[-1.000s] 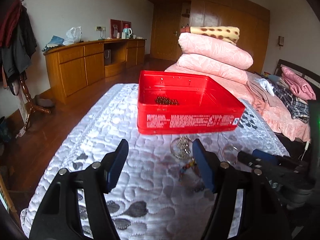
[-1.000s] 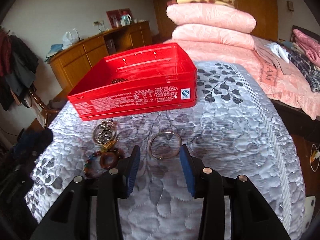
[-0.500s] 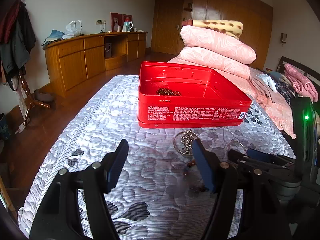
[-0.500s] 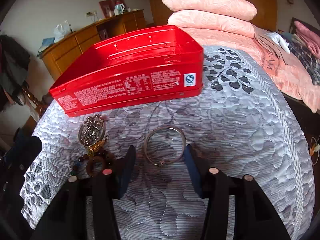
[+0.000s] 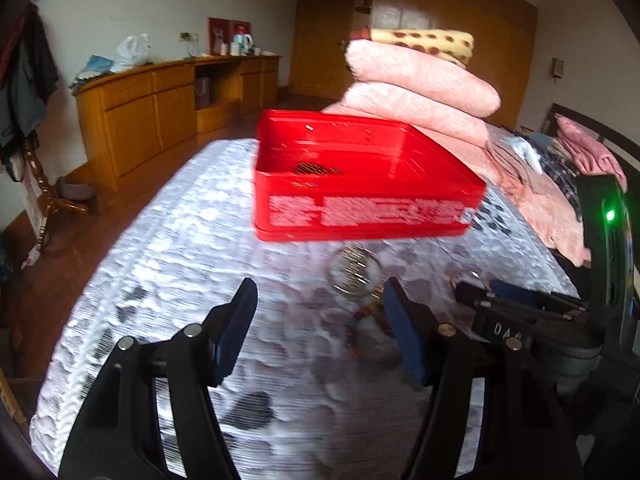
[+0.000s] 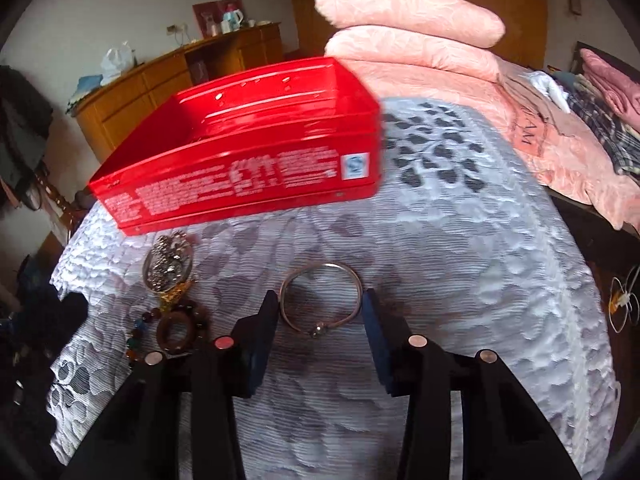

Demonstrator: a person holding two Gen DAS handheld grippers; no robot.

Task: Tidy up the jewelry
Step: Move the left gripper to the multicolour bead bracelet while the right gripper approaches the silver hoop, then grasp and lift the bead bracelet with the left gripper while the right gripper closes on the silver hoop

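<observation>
Both tools wide open; right tool [image 6: 320, 312] straddles silver bangle [image 6: 320, 300].

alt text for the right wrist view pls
The open right tongs straddle a silver bangle lying on a white quilted bedspread. To its left lie a metal brooch and a bead bracelet, with an open red tin behind them.

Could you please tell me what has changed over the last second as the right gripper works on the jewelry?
The right gripper has moved forward and down so its open jaws now flank the silver bangle, not yet closed on it. The left gripper stays open and empty. The red tin and beaded bracelet lie where they were.
</observation>
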